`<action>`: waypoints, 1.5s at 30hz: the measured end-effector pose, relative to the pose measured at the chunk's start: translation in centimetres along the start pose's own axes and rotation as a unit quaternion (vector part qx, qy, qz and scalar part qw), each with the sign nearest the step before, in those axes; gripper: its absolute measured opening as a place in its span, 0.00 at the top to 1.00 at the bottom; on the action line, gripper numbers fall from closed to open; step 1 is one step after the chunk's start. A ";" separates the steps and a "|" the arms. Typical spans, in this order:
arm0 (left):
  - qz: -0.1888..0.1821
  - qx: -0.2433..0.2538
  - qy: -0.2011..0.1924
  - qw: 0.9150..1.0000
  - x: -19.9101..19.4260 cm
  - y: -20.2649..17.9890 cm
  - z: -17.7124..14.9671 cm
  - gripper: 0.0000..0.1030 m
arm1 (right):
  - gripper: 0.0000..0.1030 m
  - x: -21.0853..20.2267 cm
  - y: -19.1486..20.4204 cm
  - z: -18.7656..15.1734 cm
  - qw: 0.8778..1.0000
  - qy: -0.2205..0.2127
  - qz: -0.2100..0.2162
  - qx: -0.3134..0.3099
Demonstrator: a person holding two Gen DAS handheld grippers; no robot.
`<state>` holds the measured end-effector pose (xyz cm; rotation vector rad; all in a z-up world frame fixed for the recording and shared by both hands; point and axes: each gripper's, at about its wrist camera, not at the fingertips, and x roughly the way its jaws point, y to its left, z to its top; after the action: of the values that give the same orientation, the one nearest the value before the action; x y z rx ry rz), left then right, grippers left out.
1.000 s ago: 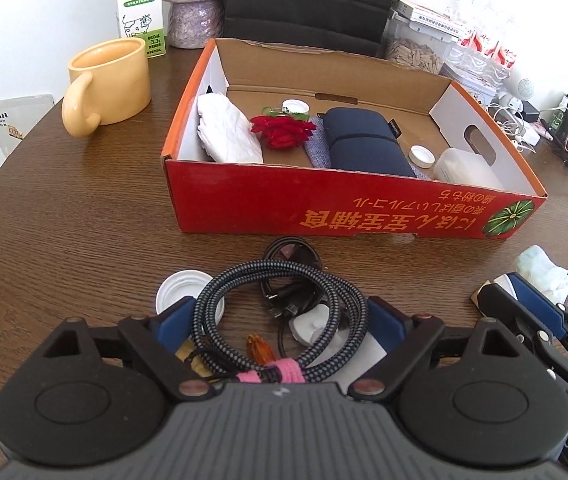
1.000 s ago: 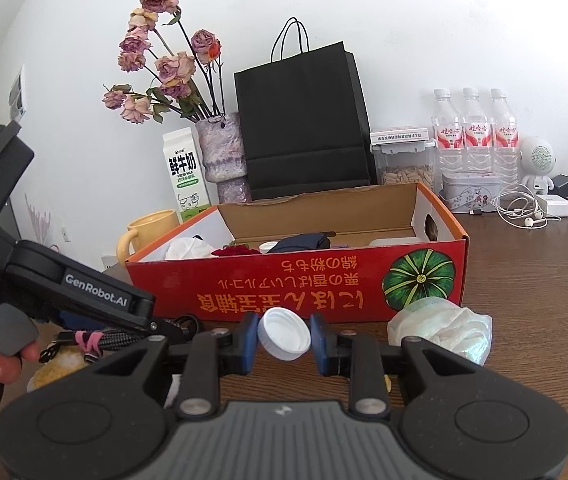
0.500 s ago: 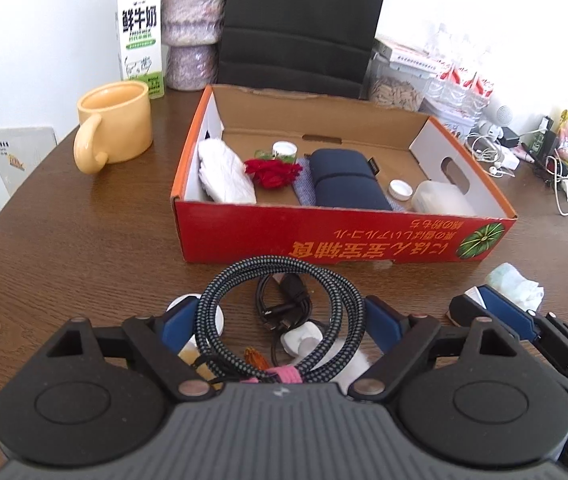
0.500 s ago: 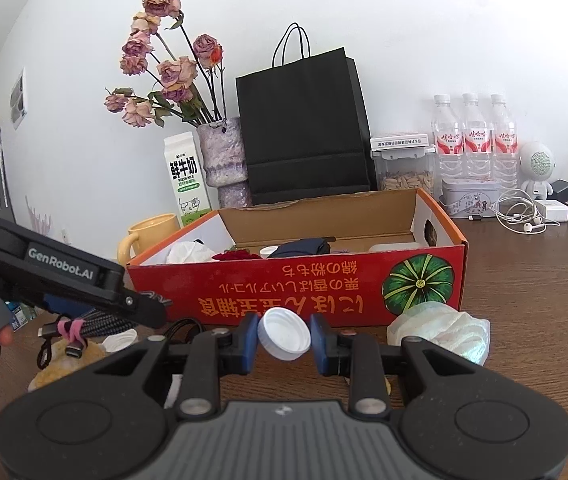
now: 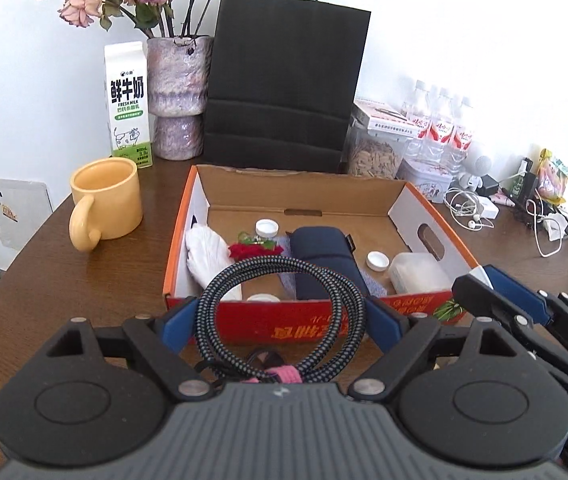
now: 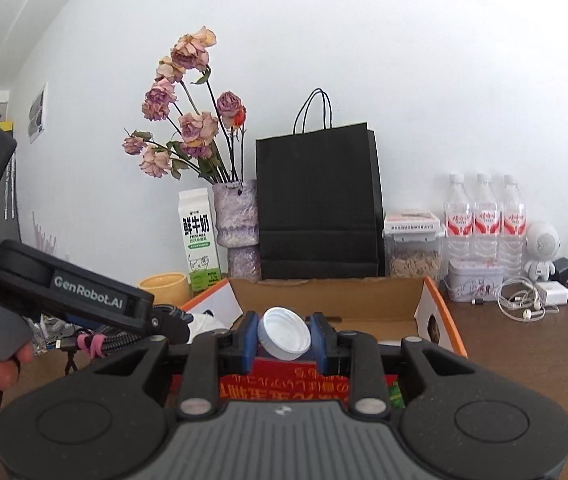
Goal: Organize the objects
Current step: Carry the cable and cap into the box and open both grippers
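Open box (image 5: 424, 208) on the table (image 5: 84, 280), its top clear so items can be dropped in; it already holds a pouch (image 5: 320, 256), a cloth and caps. Left gripper (image 5: 280, 320) spans a coiled cable (image 5: 280, 308), pads bracing the loop's sides, held above the box's front wall. Right gripper (image 6: 284, 338) clamps a white cap (image 6: 284, 338) edgewise, likewise raised at that wall for release inside.
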<state>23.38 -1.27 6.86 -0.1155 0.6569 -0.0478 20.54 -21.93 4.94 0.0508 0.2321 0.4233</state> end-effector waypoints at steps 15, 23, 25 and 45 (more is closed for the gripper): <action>0.010 -0.014 -0.050 0.999 6.0 -0.3 4.2 0.15 | 0.74 8.2 -2.0 4.2 1.000 -0.005 -0.019 -0.001; 0.031 -0.006 -0.069 0.997 9.4 -0.7 5.4 0.15 | 0.74 12.7 -4.6 3.6 0.999 0.039 -0.030 0.012; 0.032 -0.009 -0.067 0.997 10.1 -0.6 5.5 0.15 | 0.74 13.6 -5.1 3.3 0.998 0.052 -0.034 0.013; 0.036 -0.028 -0.051 0.998 11.6 0.8 5.7 0.00 | 0.02 16.0 -5.8 1.9 0.991 0.110 -0.076 0.004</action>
<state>36.07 -0.93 4.21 -0.1477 0.5595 0.0451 37.48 -20.62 2.81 -0.0054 0.4518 0.2763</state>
